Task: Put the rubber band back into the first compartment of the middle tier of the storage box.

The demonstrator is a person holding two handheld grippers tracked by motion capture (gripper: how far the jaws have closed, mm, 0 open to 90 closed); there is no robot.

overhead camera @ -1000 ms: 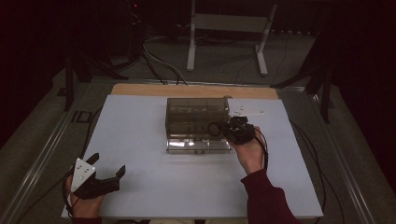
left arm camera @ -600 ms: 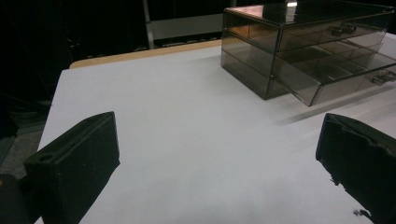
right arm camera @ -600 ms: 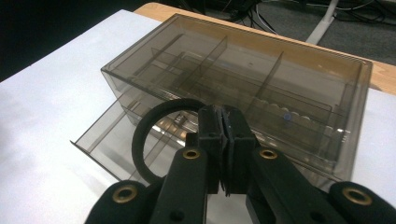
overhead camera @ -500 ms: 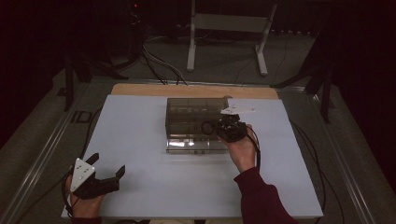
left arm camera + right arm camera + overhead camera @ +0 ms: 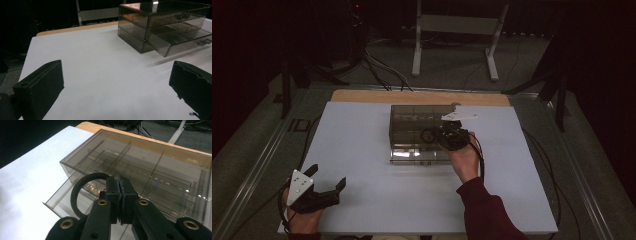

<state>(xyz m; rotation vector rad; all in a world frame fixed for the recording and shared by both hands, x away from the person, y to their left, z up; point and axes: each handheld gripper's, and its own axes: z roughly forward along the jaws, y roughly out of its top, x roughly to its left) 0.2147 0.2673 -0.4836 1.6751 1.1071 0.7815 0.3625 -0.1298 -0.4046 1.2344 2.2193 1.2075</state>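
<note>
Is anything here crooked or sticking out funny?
One thing: the bottom drawer of the smoky clear drawer box stands pulled partway out, past the drawer above it. The right tool holds a black ring over the box. The box itself sits square on the white table. Nothing looks spilled or broken.

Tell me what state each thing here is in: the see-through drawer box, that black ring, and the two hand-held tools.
Drawer box: upright on the table, lower drawer pulled partly out, upper one pushed in.
Black ring: pinched by its edge, held above the open drawer.
Right tool: shut on the ring.
Left tool: open, holding nothing, low over the white table.
</note>
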